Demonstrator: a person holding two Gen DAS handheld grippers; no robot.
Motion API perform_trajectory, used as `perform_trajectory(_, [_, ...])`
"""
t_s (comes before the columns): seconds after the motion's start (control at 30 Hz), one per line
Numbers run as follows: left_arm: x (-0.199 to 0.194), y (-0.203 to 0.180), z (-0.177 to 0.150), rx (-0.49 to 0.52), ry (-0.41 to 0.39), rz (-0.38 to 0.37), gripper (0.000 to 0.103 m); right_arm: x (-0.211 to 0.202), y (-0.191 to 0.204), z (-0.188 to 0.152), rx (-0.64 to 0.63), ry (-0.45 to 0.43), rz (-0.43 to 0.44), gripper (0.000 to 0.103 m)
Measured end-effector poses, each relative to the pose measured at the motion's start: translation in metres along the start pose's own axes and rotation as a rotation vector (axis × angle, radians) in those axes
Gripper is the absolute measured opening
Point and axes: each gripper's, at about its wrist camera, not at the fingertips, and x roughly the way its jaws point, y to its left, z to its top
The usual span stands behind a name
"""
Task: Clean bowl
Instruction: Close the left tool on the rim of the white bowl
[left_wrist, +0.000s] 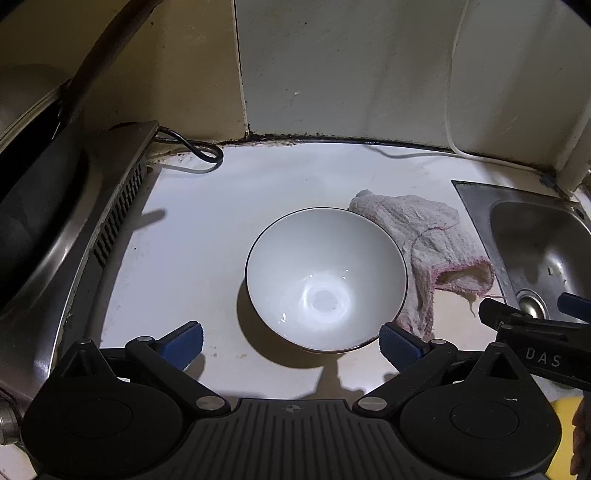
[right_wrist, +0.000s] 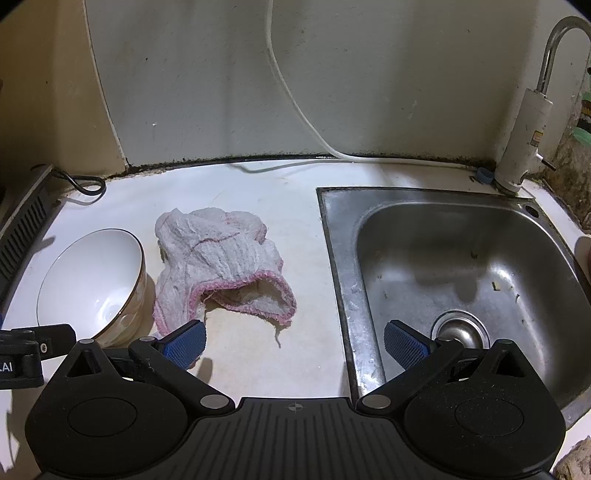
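bowl (left_wrist: 327, 278) – upright on the counter (left_wrist: 207, 236), cloth (right_wrist: 221, 266) touching its sink-side rim | left gripper (left_wrist: 291, 341) – jaws wide, empty | right gripper (right_wrist: 293, 341) – wide, empty, seemingly over the sink (right_wrist: 461, 266) edge

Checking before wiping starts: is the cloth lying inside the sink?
No, the cloth lies on the white counter between the bowl and the sink.
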Motion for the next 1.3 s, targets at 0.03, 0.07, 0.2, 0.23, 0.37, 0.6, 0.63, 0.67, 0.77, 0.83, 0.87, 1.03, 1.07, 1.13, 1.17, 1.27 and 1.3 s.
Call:
perform_trajectory(0.03, [0.001,0.001,0.000,0.003,0.000,0.003,0.102,0.000,0.000,0.000,-0.002,0.001,-0.002,0.103])
perform_trajectory(0.07, [0.002,0.002,0.000,0.007,0.000,0.005,0.102,0.001,0.001,0.000,-0.004,0.002,-0.003,0.103])
perform_trajectory(0.2, [0.006,0.007,0.001,0.021,0.001,0.016,0.102,0.002,0.002,0.001,-0.011,0.005,-0.009,0.103])
perform_trajectory(0.23, [0.006,0.006,0.001,0.025,0.001,0.023,0.102,0.002,0.002,0.001,-0.013,0.006,-0.011,0.103])
perform_trajectory(0.37, [0.009,0.002,0.001,0.050,0.001,0.063,0.102,0.003,0.004,0.002,-0.020,0.010,-0.017,0.103])
perform_trajectory(0.6, [0.015,0.004,0.001,0.100,-0.011,0.079,0.102,0.003,0.006,0.004,-0.031,0.010,-0.027,0.103])
perform_trajectory(0.63, [0.016,0.003,0.002,0.111,-0.012,0.084,0.102,0.004,0.006,0.003,-0.032,0.009,-0.027,0.103])
perform_trajectory(0.67, [0.017,0.002,0.002,0.122,-0.013,0.088,0.102,0.004,0.006,0.003,-0.033,0.008,-0.027,0.103])
perform_trajectory(0.77, [0.019,-0.004,0.003,0.158,-0.022,0.105,0.102,0.004,0.005,0.003,-0.034,0.007,-0.027,0.103])
perform_trajectory(0.83, [0.021,-0.009,0.002,0.178,-0.029,0.121,0.102,0.005,0.005,0.003,-0.035,0.007,-0.028,0.103])
perform_trajectory(0.87, [0.022,-0.010,0.002,0.188,-0.032,0.126,0.102,0.005,0.005,0.004,-0.035,0.007,-0.028,0.103])
perform_trajectory(1.03, [0.030,-0.019,0.001,0.235,-0.043,0.168,0.098,0.007,0.005,0.004,-0.039,0.008,-0.032,0.103])
perform_trajectory(1.07, [0.032,-0.020,0.001,0.240,-0.042,0.180,0.092,0.008,0.005,0.005,-0.040,0.008,-0.033,0.103])
perform_trajectory(1.13, [0.036,-0.020,0.002,0.244,-0.036,0.196,0.086,0.009,0.005,0.005,-0.043,0.009,-0.034,0.103])
perform_trajectory(1.17, [0.038,-0.019,0.002,0.240,-0.034,0.198,0.084,0.009,0.005,0.005,-0.044,0.009,-0.034,0.103])
perform_trajectory(1.27, [0.042,-0.016,0.003,0.236,-0.028,0.208,0.079,0.011,0.005,0.005,-0.047,0.011,-0.036,0.103])
perform_trajectory(1.3, [0.043,-0.014,0.003,0.237,-0.026,0.209,0.077,0.012,0.005,0.006,-0.048,0.012,-0.036,0.103])
